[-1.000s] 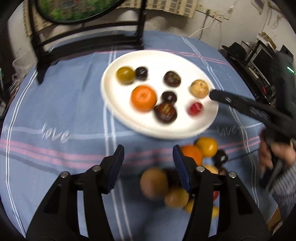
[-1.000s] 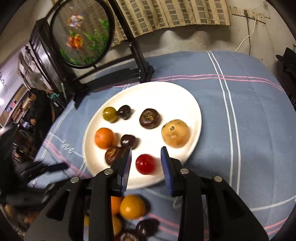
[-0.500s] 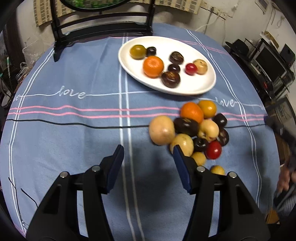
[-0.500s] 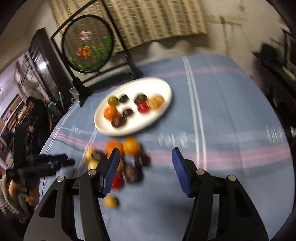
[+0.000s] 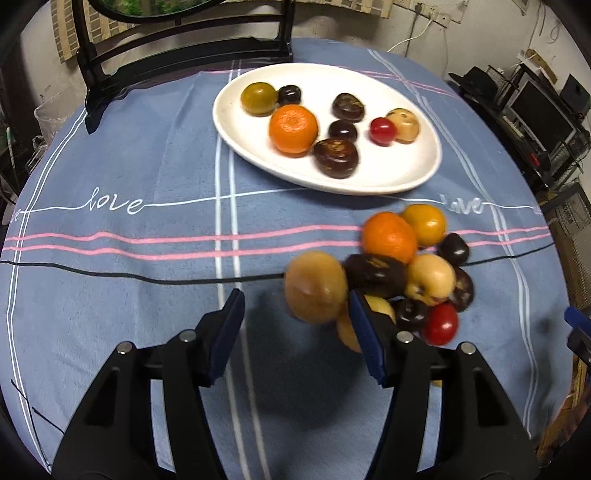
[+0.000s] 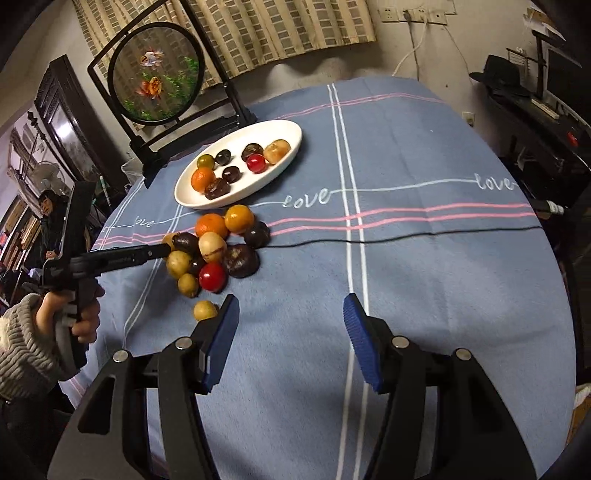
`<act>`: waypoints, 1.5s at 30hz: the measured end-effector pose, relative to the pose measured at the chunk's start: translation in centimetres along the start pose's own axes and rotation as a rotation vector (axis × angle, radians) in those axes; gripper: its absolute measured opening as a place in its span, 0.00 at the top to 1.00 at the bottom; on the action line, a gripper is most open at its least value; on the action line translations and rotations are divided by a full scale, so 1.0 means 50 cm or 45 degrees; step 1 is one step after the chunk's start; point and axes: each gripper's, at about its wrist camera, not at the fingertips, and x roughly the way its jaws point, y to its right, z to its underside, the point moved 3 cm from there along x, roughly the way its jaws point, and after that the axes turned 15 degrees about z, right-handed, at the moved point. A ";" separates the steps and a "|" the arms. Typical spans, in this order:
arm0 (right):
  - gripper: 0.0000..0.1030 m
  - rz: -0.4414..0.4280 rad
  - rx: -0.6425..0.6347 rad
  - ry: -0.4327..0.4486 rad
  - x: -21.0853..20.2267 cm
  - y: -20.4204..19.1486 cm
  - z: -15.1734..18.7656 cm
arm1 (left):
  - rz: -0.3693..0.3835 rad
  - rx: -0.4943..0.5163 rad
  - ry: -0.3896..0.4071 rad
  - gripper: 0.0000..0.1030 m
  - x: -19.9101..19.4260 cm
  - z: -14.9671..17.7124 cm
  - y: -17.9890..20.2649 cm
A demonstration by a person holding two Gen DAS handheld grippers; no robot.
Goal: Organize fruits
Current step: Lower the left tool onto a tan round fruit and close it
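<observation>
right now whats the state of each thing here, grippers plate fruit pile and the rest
left gripper: open, jaws have just been opening, tan fruit just ahead of the tips, not gripped
right gripper: open, nothing between its jaws
white plate: upright on the cloth, holding eight fruits
fruit pile: heaped on the cloth, off the plate
small yellow fruit: lying alone, apart from the pile
round screen: standing upright behind the plate

**Room and furnishings around the round table**

Round table (image 6: 424, 258), blue cloth with white and pink stripes and "love" script. Black-framed round screen (image 6: 157, 75) with painted goldfish, at the table's far edge. Woven blind (image 6: 258, 29) on the plaster wall behind it. Wall sockets (image 6: 410, 14) above the table's far side. Dark wooden cabinet (image 6: 62, 122) left of the table; black shelving with monitor (image 5: 543, 114) to its right.
</observation>
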 end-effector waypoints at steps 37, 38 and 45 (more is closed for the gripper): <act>0.42 -0.034 -0.070 -0.035 0.016 -0.051 -0.008 | 0.009 -0.064 0.035 0.40 -0.028 0.007 -0.039; 0.42 -0.035 -0.072 -0.036 0.017 -0.052 -0.008 | 0.010 -0.068 0.035 0.40 -0.028 0.008 -0.040; 0.42 -0.045 -0.094 -0.044 0.017 -0.061 -0.008 | -0.009 -0.074 0.023 0.40 -0.018 0.012 -0.048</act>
